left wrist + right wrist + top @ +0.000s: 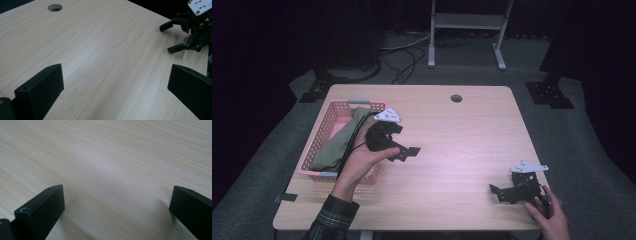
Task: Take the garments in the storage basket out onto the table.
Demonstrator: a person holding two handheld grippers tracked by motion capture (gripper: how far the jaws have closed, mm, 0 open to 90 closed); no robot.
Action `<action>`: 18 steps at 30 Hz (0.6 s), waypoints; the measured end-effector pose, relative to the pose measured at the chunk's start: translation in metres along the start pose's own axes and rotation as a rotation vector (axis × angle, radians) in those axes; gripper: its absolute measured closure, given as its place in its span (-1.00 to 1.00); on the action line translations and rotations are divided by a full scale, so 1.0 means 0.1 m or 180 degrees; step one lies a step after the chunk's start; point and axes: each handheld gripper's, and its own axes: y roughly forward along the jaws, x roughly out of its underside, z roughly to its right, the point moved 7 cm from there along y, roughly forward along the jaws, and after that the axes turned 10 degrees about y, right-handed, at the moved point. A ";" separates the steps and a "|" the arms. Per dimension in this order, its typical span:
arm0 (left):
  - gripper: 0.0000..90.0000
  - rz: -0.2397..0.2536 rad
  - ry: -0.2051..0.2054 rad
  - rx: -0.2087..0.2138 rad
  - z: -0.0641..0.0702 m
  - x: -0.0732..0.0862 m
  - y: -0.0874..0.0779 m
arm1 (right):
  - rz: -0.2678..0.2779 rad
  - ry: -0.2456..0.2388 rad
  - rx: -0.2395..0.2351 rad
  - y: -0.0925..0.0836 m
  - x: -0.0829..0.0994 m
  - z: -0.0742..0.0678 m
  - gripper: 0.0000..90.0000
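A pink plastic basket stands at the table's left with an olive-green cloth heaped inside it. Just right of the basket, a hand holds my left gripper over the wood; its jaws stand wide apart with bare tabletop between them. My right gripper rests low near the front right corner, open as well, with only wood grain between its jaws. The left gripper view also catches the right gripper farther off, at its upper right.
The light wooden table has a round cable hole near its far edge, seen too in the left gripper view. Beyond the table are grey floor, loose cables and a white stand.
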 end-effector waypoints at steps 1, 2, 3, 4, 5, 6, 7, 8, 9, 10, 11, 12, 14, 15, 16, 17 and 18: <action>-1.00 0.0000 0.0000 0.0000 0.00 0.00 0.00 | 0.0000 0.0000 0.0000 0.00 0.00 0.00 -1.00; -1.00 0.0003 -0.0003 0.0002 0.00 0.00 -0.01 | 0.0000 0.0000 0.0000 0.00 0.00 0.00 -1.00; -1.00 0.0005 -0.0016 0.0007 -0.01 0.01 -0.01 | 0.0000 0.0000 0.0000 0.00 0.00 0.00 -1.00; -1.00 -0.0009 -0.0015 0.0006 -0.01 0.01 -0.01 | 0.0001 -0.0001 0.0000 0.00 0.00 0.00 -1.00; -1.00 -0.0014 -0.0016 0.0008 -0.01 0.01 0.00 | 0.0000 0.0000 0.0000 0.00 0.00 0.00 -1.00; -1.00 -0.0024 -0.0017 0.0008 -0.01 0.02 -0.01 | 0.0001 0.0000 0.0000 0.00 0.00 0.00 -1.00; -1.00 -0.0031 -0.0016 0.0007 -0.01 0.02 -0.01 | 0.0000 0.0001 0.0000 0.00 0.00 0.00 -1.00; -1.00 -0.0030 -0.0019 0.0001 -0.01 0.02 -0.01 | 0.0001 0.0000 0.0000 0.00 0.00 0.00 -1.00; -1.00 -0.0014 -0.0020 -0.0010 -0.01 0.02 -0.02 | 0.0001 0.0000 0.0000 0.00 0.00 0.00 -1.00; -1.00 -0.0015 -0.0028 -0.0015 -0.01 0.02 -0.03 | 0.0000 0.0000 0.0000 0.00 0.00 0.00 -1.00; -1.00 -0.0011 -0.0029 -0.0010 -0.01 0.02 -0.03 | 0.0001 -0.0001 0.0000 0.00 0.00 0.00 -1.00; -1.00 -0.0012 -0.0032 -0.0003 -0.01 0.02 -0.03 | 0.0001 -0.0001 0.0000 0.00 0.00 0.00 -1.00; -1.00 -0.0032 -0.0037 0.0007 -0.03 0.04 -0.04 | 0.0000 0.0000 0.0000 0.00 0.00 0.00 -1.00; -1.00 -0.0048 -0.0040 0.0012 -0.04 0.05 -0.04 | 0.0001 0.0000 0.0000 0.00 0.00 0.00 -1.00; -1.00 -0.0065 -0.0043 0.0013 -0.05 0.05 -0.04 | 0.0001 0.0000 -0.0001 0.00 0.00 0.00 -1.00; -1.00 -0.0075 -0.0038 0.0018 -0.06 0.06 -0.05 | 0.0001 0.0000 0.0000 0.00 0.00 0.00 -1.00; -1.00 -0.0075 -0.0048 0.0023 -0.07 0.07 -0.05 | 0.0001 -0.0001 0.0000 0.00 0.00 0.00 -1.00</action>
